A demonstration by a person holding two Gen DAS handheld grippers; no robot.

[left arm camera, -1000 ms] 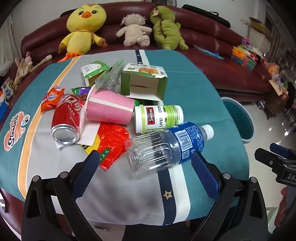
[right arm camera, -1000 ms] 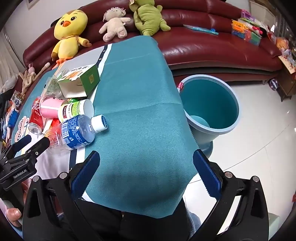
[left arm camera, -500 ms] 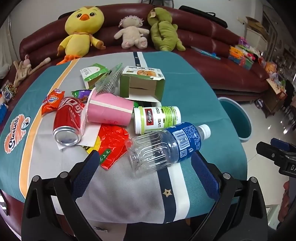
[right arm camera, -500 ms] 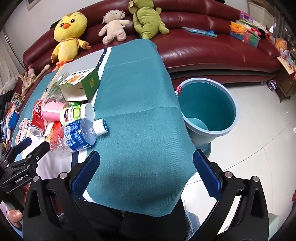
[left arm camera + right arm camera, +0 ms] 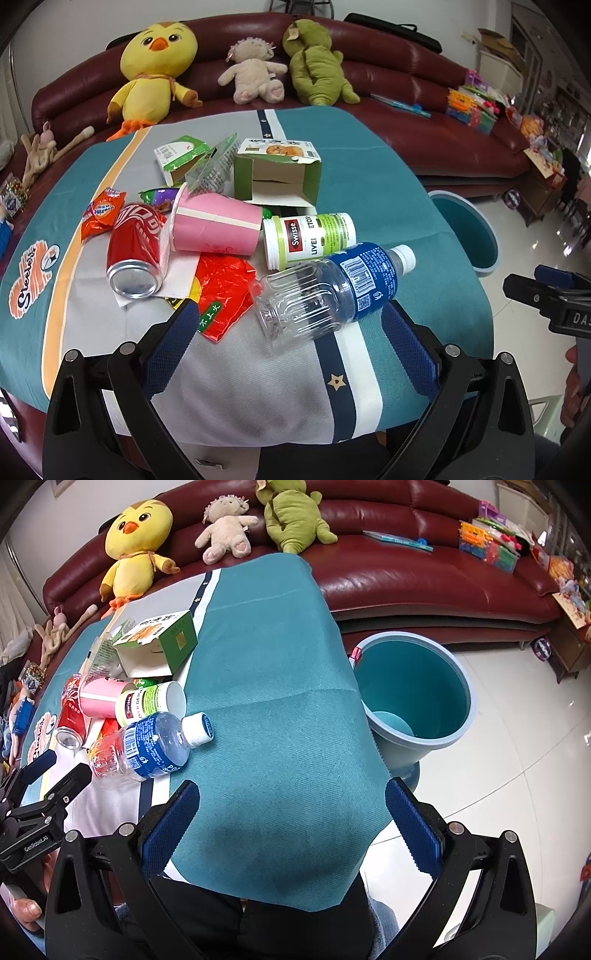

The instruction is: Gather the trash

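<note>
- The left gripper hangs wide apart and empty over the near edge of the cloth-covered table, its blue pads flanking the base of a clear water bottle that lies on its side, cap toward 2 o'clock; the spread looks set to take the bottle across its width.
- Trash sits heaped at the table's middle: a Swisse supplement jar touching the bottle at its 11 o'clock, a pink paper cup tipped over beside it, a red cola can at 9 o'clock, a crumpled red wrapper partly under the bottle, and a torn green carton at 12 o'clock.
- The right gripper is likewise fully spread and holds nothing, poised above bare teal cloth, with the teal waste bin on the floor at its 1 o'clock, just beside the table edge; it appears placed to cover the bin side.
- The bin looks nearly empty, so collection seems barely begun.
- Plush toys line the maroon sofa behind, apart from the trash.
</note>
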